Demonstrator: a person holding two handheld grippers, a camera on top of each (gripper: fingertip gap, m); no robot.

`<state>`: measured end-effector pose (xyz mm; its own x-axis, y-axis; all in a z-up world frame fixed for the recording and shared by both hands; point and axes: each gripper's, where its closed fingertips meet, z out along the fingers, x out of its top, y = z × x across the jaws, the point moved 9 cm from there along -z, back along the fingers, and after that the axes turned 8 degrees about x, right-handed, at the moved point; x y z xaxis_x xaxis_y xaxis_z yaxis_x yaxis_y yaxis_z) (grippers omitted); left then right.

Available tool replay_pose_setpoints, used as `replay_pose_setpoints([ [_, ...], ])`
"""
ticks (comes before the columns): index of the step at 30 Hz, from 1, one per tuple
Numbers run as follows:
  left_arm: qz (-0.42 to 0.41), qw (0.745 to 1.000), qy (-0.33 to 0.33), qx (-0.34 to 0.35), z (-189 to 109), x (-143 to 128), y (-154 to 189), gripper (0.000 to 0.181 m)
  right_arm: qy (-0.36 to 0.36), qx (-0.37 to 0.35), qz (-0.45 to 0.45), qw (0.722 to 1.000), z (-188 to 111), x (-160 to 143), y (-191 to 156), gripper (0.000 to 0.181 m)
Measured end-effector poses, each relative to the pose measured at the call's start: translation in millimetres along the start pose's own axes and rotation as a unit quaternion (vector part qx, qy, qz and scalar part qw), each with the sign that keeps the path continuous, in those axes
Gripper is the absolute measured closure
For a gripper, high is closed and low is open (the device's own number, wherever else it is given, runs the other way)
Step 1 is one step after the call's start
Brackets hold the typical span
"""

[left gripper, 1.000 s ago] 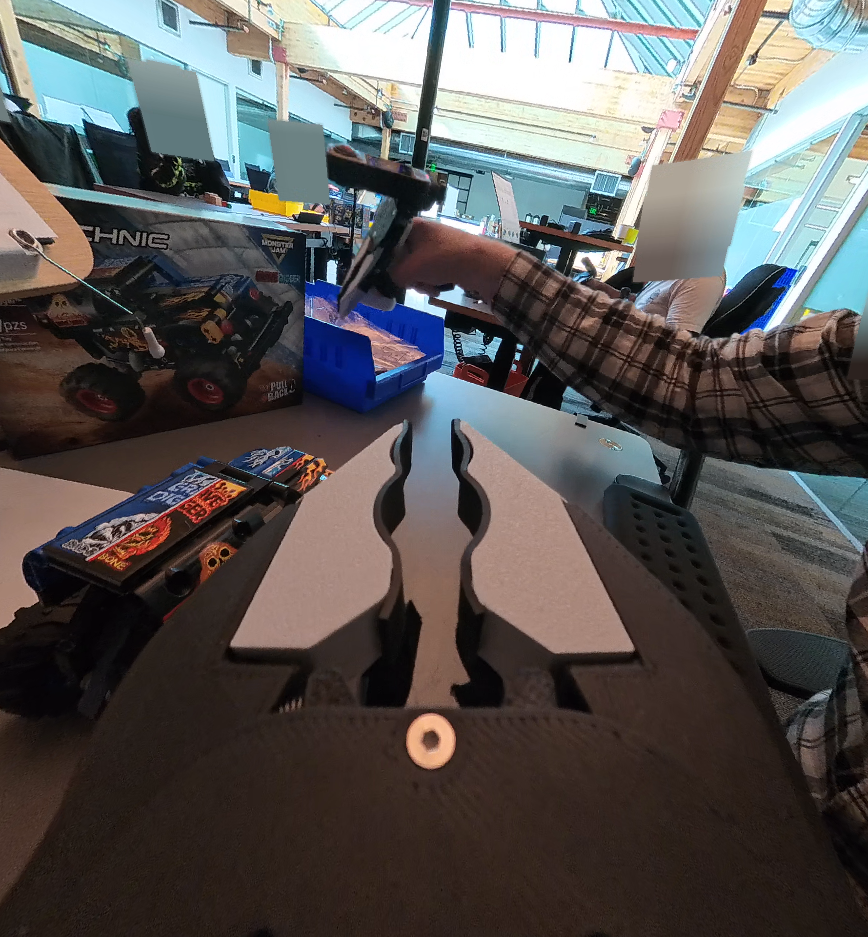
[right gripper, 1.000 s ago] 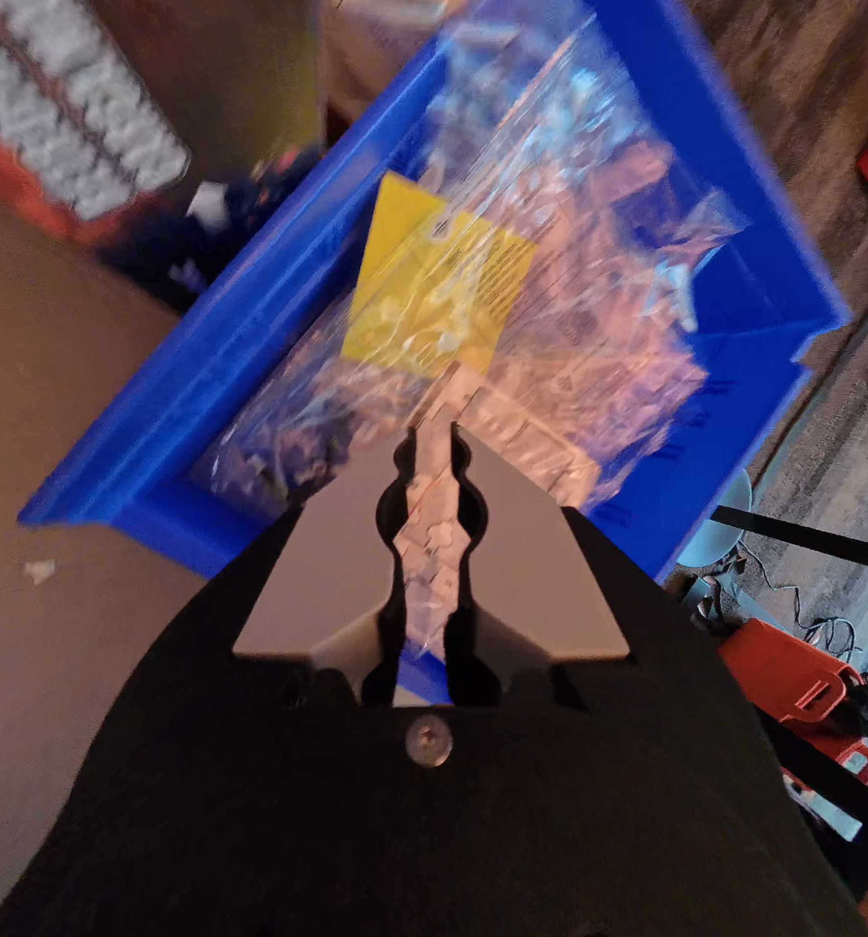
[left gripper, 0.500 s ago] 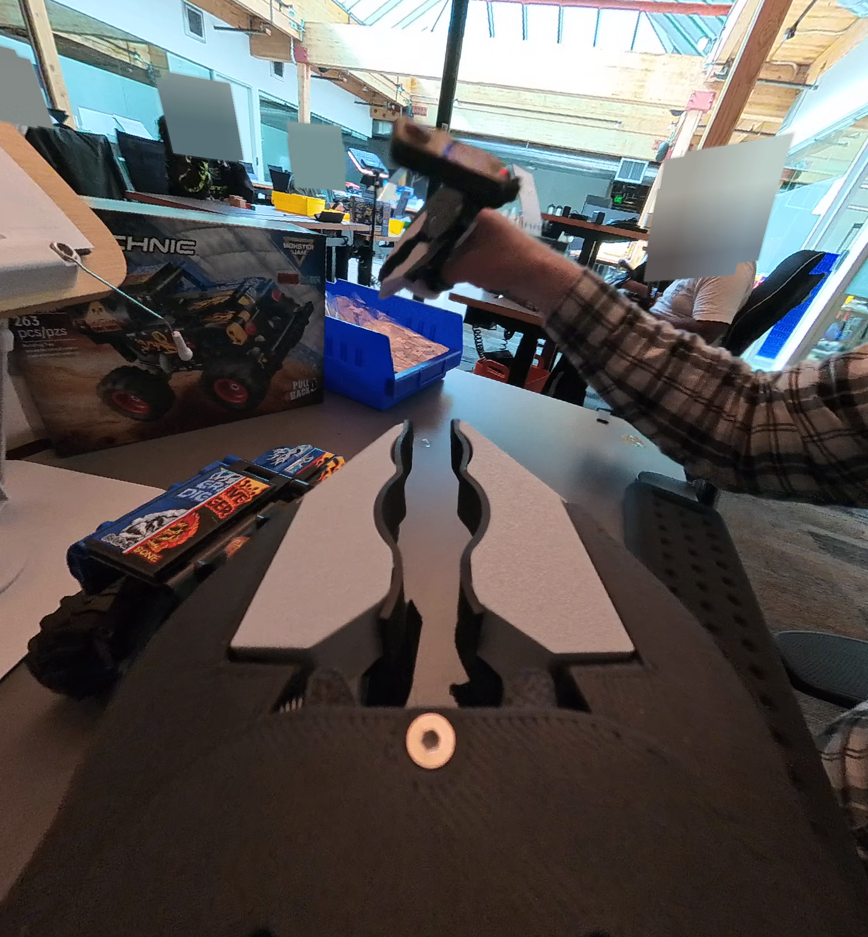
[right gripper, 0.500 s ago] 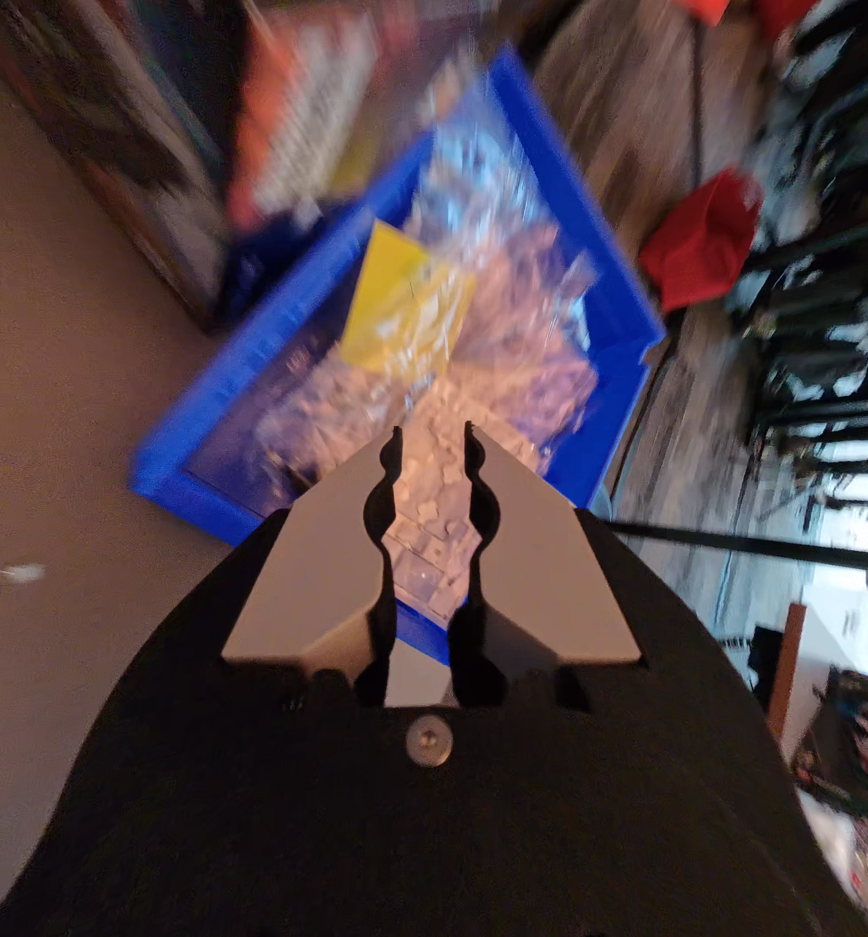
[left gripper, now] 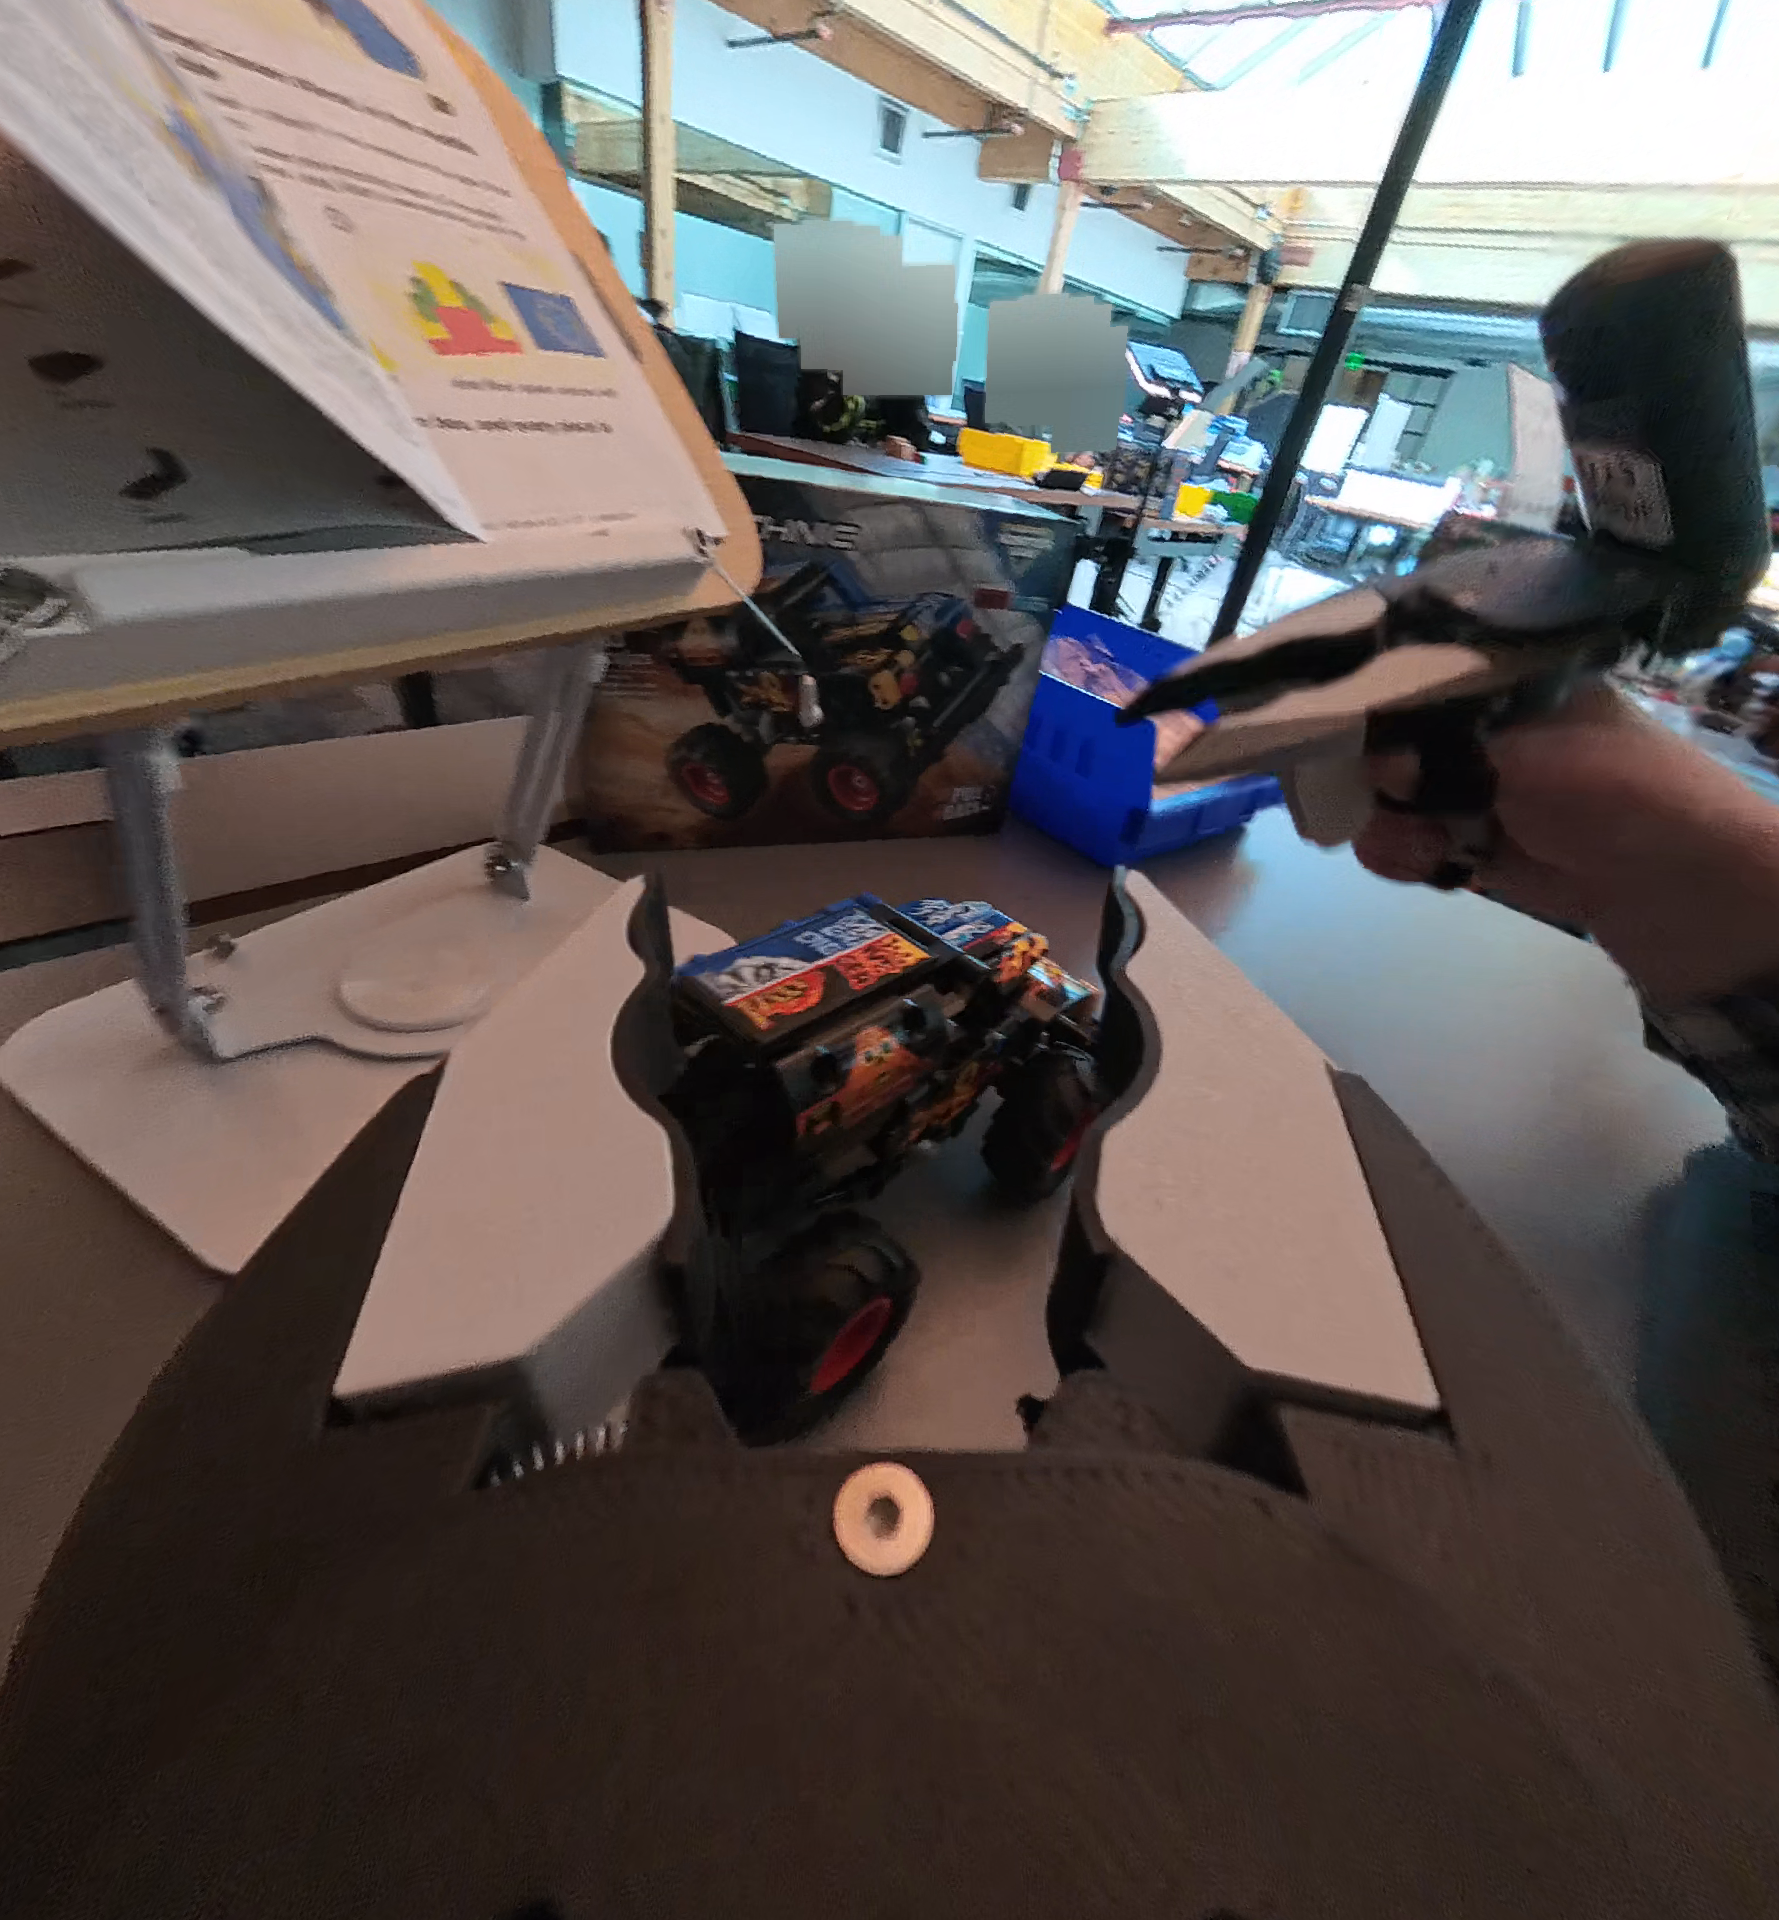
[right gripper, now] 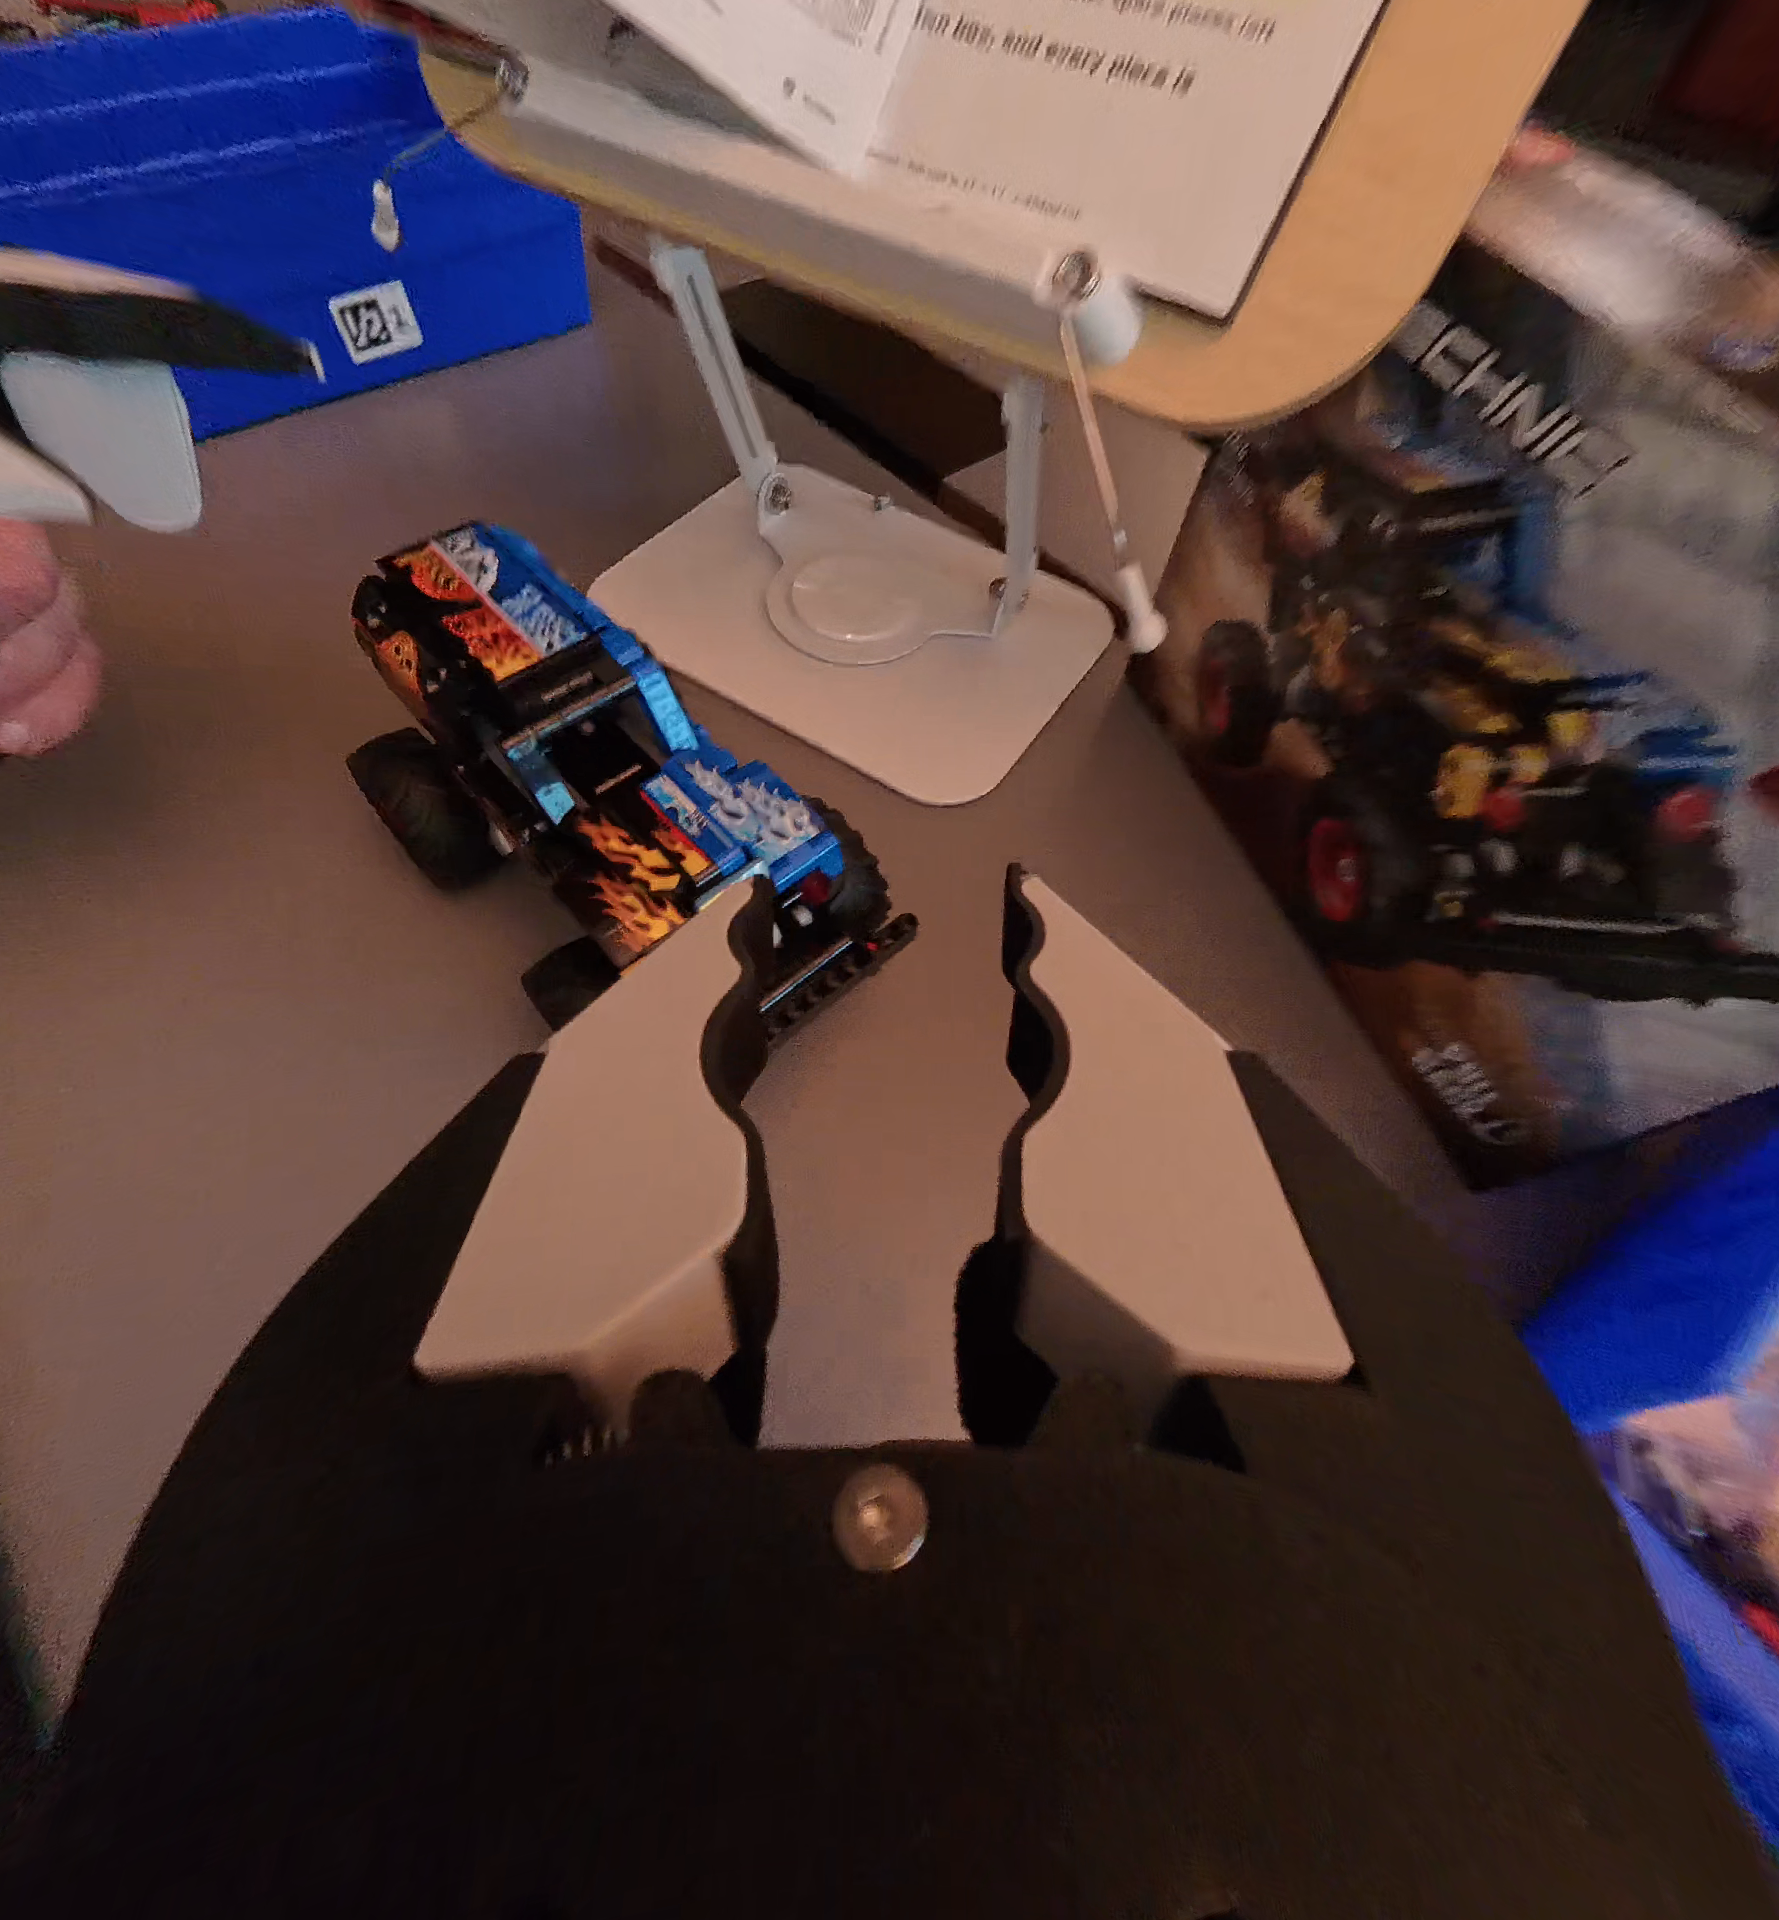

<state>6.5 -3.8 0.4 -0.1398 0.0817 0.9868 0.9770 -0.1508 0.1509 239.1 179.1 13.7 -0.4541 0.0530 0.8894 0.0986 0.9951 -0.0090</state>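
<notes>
Left gripper (left gripper: 880,935) is spread wide; we see the toy monster truck (left gripper: 869,1081) framed in the gap between its fingers, nothing clamped; whether either finger touches the truck we cannot tell. Right gripper (right gripper: 880,894) is parted about halfway and empty; its left fingertip overlaps the truck's near end in the right wrist view, contact unclear. Truck (right gripper: 594,748) stands on its wheels on the grey table (right gripper: 189,987); blue and black body, flame decals, red hubs. Just beyond it sits the white base of a document stand (right gripper: 864,665), tilted board above carrying a printed sheet (left gripper: 365,260). Behind that, the printed set box (left gripper: 812,707) stands upright on the table; a blue bin (left gripper: 1103,769) sits beside the box, clear plastic bags inside. From the left wrist view, we see the right gripper (left gripper: 1176,707) held by a hand (left gripper: 1550,810) in front of the bin. Second blue bin (right gripper: 241,208) shows at the upper left of the right wrist view, a small sticker on its front.
</notes>
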Motion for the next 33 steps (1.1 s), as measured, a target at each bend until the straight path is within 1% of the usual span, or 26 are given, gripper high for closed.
replay_pose_setpoints([
  [1, -0.004, 1.0, 0.008, 0.014, -2.7, 1.5, -5.5, 0.101, -0.002, 0.001, 0.003, 1.0, 5.2, -4.4, -1.2, 0.139],
  [4, -0.032, 0.997, 0.036, 0.058, -12.4, 6.9, -25.7, 0.103, 0.022, -0.009, -0.002, 1.0, 17.6, -13.7, 0.1, 0.144],
  [7, -0.066, 0.992, 0.05, 0.093, -17.4, 15.3, -48.0, 0.096, 0.014, -0.023, -0.008, 1.0, 29.4, -25.0, 5.9, 0.145],
  [11, -0.08, 0.986, 0.077, 0.127, -21.3, 43.8, -72.1, 0.089, 0.025, -0.043, -0.03, 0.998, 33.1, -30.5, 10.0, 0.15],
  [13, -0.075, 0.981, 0.082, 0.157, -15.6, 59.7, -89.1, 0.082, 0.021, -0.045, -0.042, 0.998, 36.1, -33.9, 9.3, 0.153],
  [15, -0.087, 0.98, 0.072, 0.162, -2.2, 73.4, -105.8, 0.073, 0.003, -0.063, -0.072, 0.995, 39.9, -38.2, 9.2, 0.154],
  [17, -0.093, 0.978, 0.07, 0.172, 10.5, 85.9, -120.4, 0.072, -0.003, -0.071, -0.088, 0.994, 42.4, -40.5, 8.8, 0.154],
  [18, -0.088, 0.978, 0.068, 0.177, 16.7, 90.4, -125.7, 0.076, -0.001, -0.07, -0.087, 0.994, 43.1, -41.0, 8.6, 0.154],
  [20, -0.098, 0.978, 0.035, 0.182, 30.0, 90.9, -136.5, 0.086, 0.001, -0.068, -0.086, 0.994, 44.0, -41.3, 8.7, 0.154],
  [21, -0.111, 0.978, 0.033, 0.171, 34.1, 90.0, -140.2, 0.101, 0.0, -0.07, -0.089, 0.994, 44.2, -41.6, 8.9, 0.155],
  [22, -0.125, 0.979, 0.034, 0.156, 36.4, 88.2, -143.5, 0.122, 0.0, -0.073, -0.093, 0.993, 44.1, -41.8, 9.1, 0.154],
  [24, -0.151, 0.978, 0.036, 0.14, 38.0, 83.4, -151.1, 0.144, 0.0, -0.071, -0.096, 0.993, 44.2, -42.4, 9.7, 0.156],
  [25, -0.154, 0.978, 0.039, 0.136, 37.3, 81.2, -154.1, 0.157, 0.001, -0.07, -0.095, 0.993, 44.5, -42.8, 10.2, 0.157],
  [26, -0.155, 0.977, 0.038, 0.142, 36.2, 78.7, -158.2, 0.161, 0.001, -0.068, -0.095, 0.993, 44.8, -43.0, 10.7, 0.157],
  [27, -0.152, 0.978, 0.039, 0.138, 35.1, 77.0, -161.3, 0.174, 0.002, -0.067, -0.095, 0.993, 45.1, -43.1, 11.2, 0.157],
  [28, -0.151, 0.98, 0.046, 0.123, 33.7, 76.5, -163.1, 0.181, 0.002, -0.066, -0.095, 0.993, 45.5, -43.0, 11.7, 0.157],
  [30, -0.159, 0.98, 0.056, 0.11, 30.7, 76.1, -167.3, 0.181, 0.002, -0.064, -0.097, 0.993, 46.0, -42.8, 12.5, 0.158],
  [33, -0.143, 0.982, 0.07, 0.1, 26.6, 77.9, -168.3, 0.181, 0.003, -0.064, -0.096, 0.993, 45.6, -43.2, 13.4, 0.159],
])
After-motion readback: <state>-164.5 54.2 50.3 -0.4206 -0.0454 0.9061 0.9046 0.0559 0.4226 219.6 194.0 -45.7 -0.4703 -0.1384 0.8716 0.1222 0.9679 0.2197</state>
